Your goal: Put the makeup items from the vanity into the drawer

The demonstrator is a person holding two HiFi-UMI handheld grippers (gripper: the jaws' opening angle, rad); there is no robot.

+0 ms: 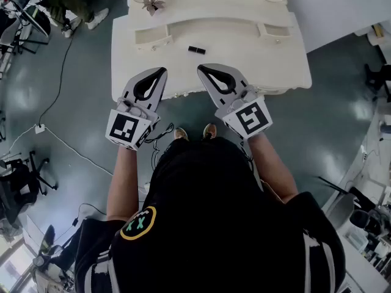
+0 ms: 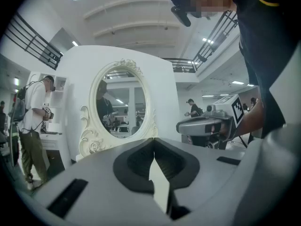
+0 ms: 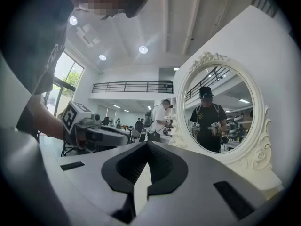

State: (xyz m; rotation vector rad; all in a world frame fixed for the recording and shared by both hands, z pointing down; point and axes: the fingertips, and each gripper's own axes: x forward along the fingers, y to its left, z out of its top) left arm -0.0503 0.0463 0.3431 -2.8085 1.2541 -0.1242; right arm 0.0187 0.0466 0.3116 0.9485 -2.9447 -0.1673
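A small black makeup item [image 1: 197, 50] lies on the white vanity top [image 1: 244, 60], near the middle. My left gripper [image 1: 162, 71] hovers over the vanity's front edge, jaws shut with nothing in them. My right gripper [image 1: 201, 69] is beside it, a little right of the item, also shut and empty. Both tips are short of the black item and apart from it. In the left gripper view the left gripper [image 2: 154, 141] points up at the oval mirror [image 2: 121, 100]. The right gripper view has the right gripper [image 3: 147, 143] below the mirror [image 3: 218, 109]. Small drawers [image 1: 151, 38] sit at the back of the vanity top.
A second small drawer [image 1: 273, 30] is at the right, and a flower ornament [image 1: 151, 5] sits at the back. Cables [image 1: 58, 78] trail over the grey floor at the left, near a black chair [image 1: 18, 188]. Other people [image 2: 33, 121] stand in the room.
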